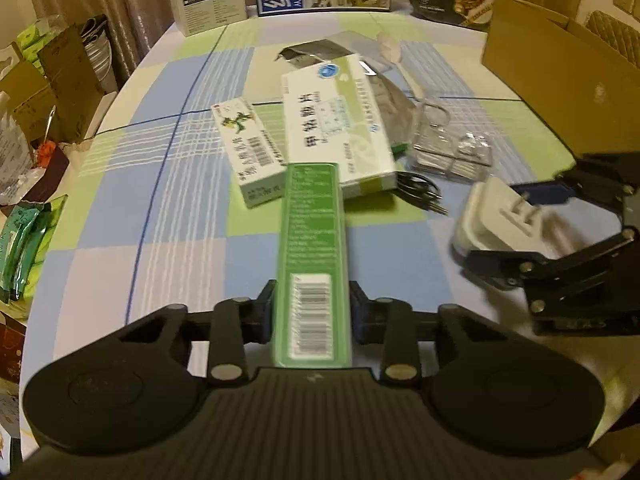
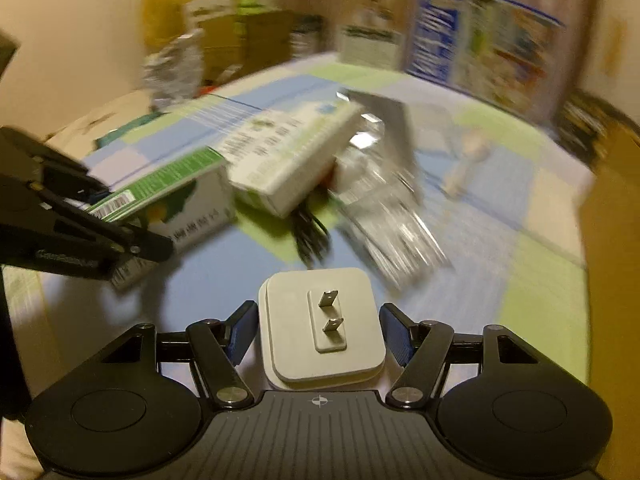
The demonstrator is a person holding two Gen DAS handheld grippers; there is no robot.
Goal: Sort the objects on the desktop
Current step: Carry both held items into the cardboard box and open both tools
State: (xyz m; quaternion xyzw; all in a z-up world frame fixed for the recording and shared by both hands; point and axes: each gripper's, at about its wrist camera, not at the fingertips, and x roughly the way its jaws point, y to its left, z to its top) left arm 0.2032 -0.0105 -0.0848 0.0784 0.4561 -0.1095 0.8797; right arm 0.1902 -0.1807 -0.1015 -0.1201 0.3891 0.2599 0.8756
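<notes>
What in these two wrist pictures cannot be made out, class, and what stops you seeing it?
- Right wrist view: print on the white-and-green medicine box is smeared by motion blur.
- Right wrist view: the crumpled clear plastic packaging is blurred; contents unreadable.
- Left wrist view: the brown cardboard box is cut by the frame edge; inside hidden.
- Left wrist view: the black cable is mostly hidden under the medicine box.

A long green box (image 1: 312, 256) with a barcode on its near end is sitting lengthwise between the left gripper's (image 1: 313, 316) pads, its far end reaching a large white-and-green medicine box (image 1: 336, 128) lying on the checked worktop (image 1: 120, 216). A smaller white box (image 1: 250, 148) is lying just beside it. A white square plug adapter (image 2: 324, 328), prongs up, is sitting between the right gripper's (image 2: 320, 334) pads.
</notes>
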